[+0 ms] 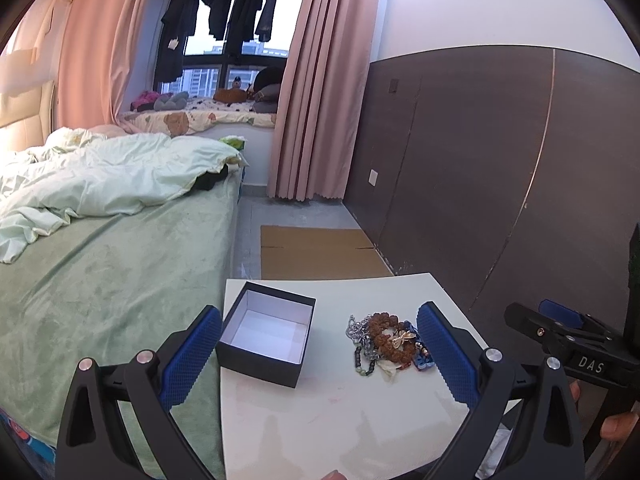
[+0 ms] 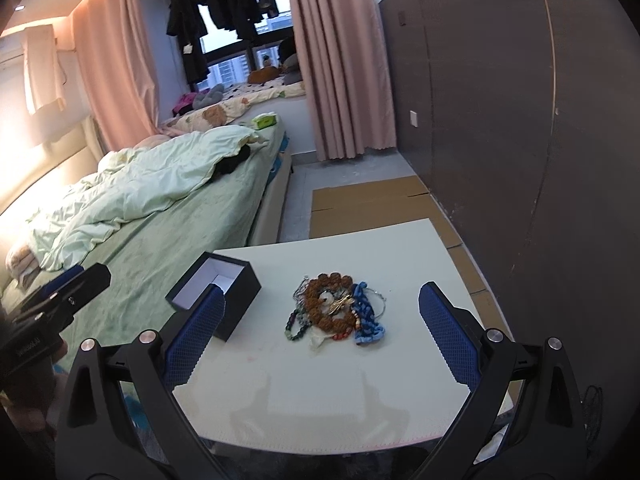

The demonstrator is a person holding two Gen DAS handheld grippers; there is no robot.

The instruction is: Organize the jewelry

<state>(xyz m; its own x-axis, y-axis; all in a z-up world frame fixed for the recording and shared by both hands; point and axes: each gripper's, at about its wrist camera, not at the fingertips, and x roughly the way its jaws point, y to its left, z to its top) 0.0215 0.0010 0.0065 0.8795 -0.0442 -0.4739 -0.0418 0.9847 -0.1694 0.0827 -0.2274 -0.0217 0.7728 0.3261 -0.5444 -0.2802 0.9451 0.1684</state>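
Note:
A pile of jewelry lies on a small white table: a brown bead bracelet, a blue braided band, dark bead strings and a gold piece. It also shows in the right wrist view. An open black box with a white, empty inside stands left of the pile; it also shows in the right wrist view. My left gripper is open and empty above the table's near side. My right gripper is open and empty, hovering short of the pile; it shows at the right edge of the left wrist view.
A bed with green sheet and rumpled duvet runs along the table's left side. A dark panelled wall stands on the right. Flat cardboard lies on the floor beyond the table. Pink curtains hang at the back.

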